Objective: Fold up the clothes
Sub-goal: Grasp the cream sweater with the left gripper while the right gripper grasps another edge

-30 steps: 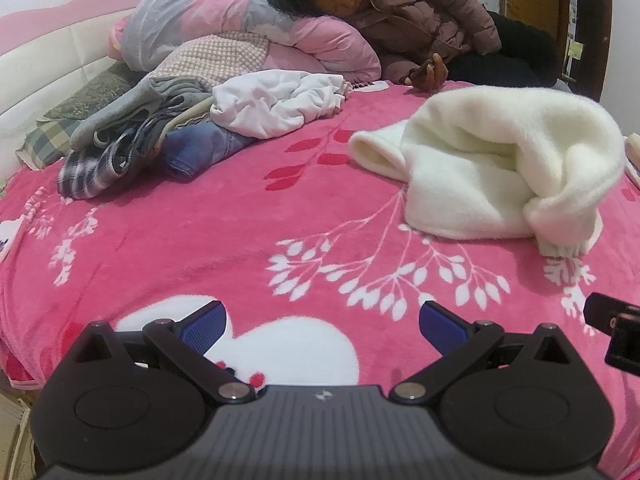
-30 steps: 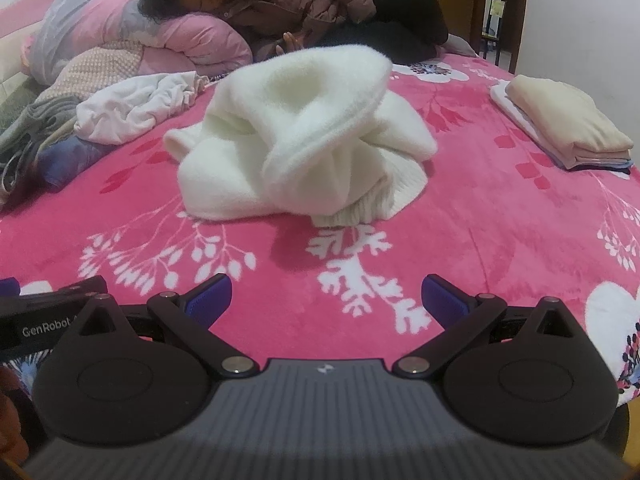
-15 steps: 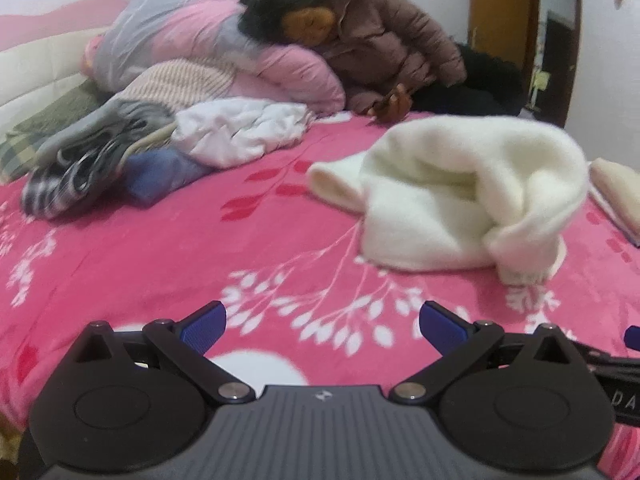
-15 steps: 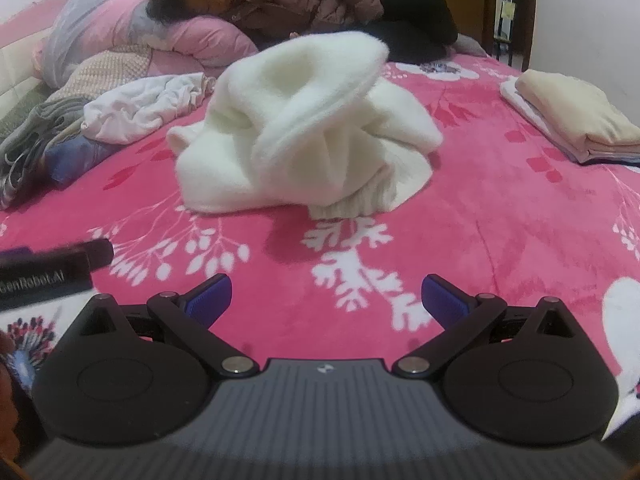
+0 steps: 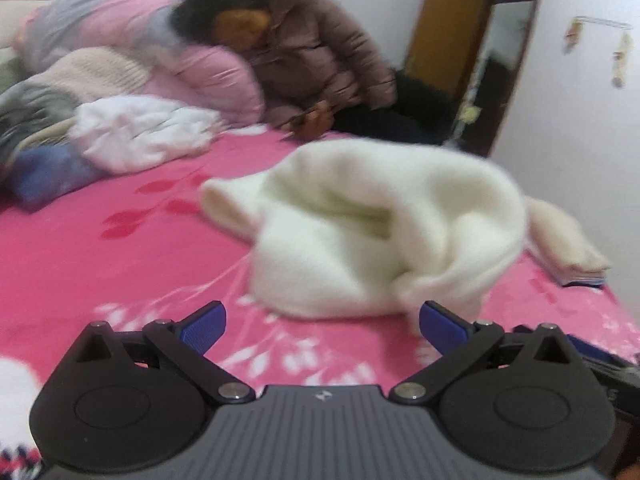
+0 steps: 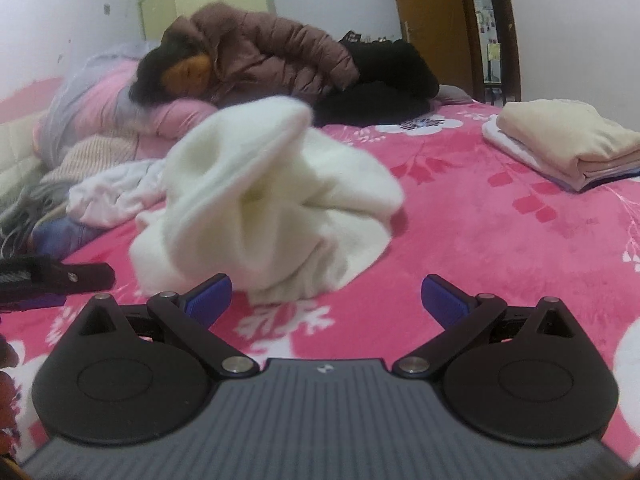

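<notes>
A crumpled cream fleece garment (image 5: 376, 232) lies in a heap on the pink floral bedspread (image 5: 120, 264). It also shows in the right wrist view (image 6: 264, 208). My left gripper (image 5: 322, 322) is open and empty, just short of the garment's near edge. My right gripper (image 6: 326, 298) is open and empty, close in front of the heap's near edge. The left gripper's body (image 6: 48, 278) shows at the left edge of the right wrist view.
A pile of unfolded clothes (image 5: 132, 132) lies at the back left. A person in a brown jacket (image 6: 260, 56) lies across the far side on pink bedding. A stack of folded clothes (image 6: 568, 144) sits at the right. A door (image 6: 428, 28) stands behind.
Both grippers have moved forward and lifted toward the cream garment, which now looms larger. Both stayed open. The garment has not moved.
</notes>
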Motion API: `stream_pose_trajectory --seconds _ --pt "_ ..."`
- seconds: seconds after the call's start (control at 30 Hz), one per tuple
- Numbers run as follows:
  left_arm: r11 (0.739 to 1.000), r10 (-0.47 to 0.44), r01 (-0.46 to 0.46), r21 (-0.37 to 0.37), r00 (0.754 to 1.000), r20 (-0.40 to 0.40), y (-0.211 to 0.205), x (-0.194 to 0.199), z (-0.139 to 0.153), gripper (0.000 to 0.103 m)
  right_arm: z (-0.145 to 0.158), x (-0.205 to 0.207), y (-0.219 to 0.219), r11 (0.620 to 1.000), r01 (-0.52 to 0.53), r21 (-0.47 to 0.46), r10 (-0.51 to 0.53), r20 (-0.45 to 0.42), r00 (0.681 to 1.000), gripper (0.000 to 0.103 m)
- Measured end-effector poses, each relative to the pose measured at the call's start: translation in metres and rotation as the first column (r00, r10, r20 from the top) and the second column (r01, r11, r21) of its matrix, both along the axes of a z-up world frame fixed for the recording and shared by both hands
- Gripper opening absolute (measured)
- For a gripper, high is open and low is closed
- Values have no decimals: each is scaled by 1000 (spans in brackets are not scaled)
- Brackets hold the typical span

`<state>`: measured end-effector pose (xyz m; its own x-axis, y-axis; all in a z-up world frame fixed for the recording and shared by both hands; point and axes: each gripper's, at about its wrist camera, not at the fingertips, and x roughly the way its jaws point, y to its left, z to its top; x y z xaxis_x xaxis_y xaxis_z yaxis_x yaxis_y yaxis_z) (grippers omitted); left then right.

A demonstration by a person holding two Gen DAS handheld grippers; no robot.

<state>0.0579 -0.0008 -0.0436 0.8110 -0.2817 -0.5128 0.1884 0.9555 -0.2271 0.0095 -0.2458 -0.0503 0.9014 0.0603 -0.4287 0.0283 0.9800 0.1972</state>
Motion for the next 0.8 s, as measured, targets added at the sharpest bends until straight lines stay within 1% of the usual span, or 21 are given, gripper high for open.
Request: stream_pose_trajectory --seconds 0.13,0.27,0.33,0.47,0.53,0.6,0.63,0.7,0.73,0.77,0.8 --pt "994 -106 105 20 993 55 -24 6 1 103 -11 9 -22 998 20 52 -21 9 1000 102" --pt "981 -191 187 56 978 84 -54 16 1 103 -18 18 -39 993 37 111 -40 27 999 102" --pt "975 -214 206 85 972 100 -69 23 1 103 -21 21 -44 994 54 95 -60 57 997 102" --pt "960 -234 205 192 962 140 -98 37 -3 103 -29 32 -56 992 79 96 -84 45 995 102" --pt "950 -236 194 244 959 156 -111 42 -5 99 -32 36 -61 988 72 134 -77 32 997 102" --pt "940 -233 178 290 958 169 -122 48 -8 90 -33 37 -65 984 72 160 -78 33 996 102" --pt "937 -226 165 309 959 171 -126 50 -9 88 -34 37 -67 982 76 171 -82 31 996 101" --pt "930 -202 135 342 965 170 -132 55 -12 67 -36 39 -71 978 82 194 -88 22 996 101" --pt "927 -189 119 357 967 168 -134 57 -13 64 -38 40 -72 975 81 207 -86 16 996 101" --pt "927 -179 109 358 969 168 -134 59 -14 61 -39 40 -74 972 87 218 -92 12 996 101" --pt "933 -174 107 343 970 170 -132 60 -13 54 -41 39 -75 970 90 228 -95 13 995 101"
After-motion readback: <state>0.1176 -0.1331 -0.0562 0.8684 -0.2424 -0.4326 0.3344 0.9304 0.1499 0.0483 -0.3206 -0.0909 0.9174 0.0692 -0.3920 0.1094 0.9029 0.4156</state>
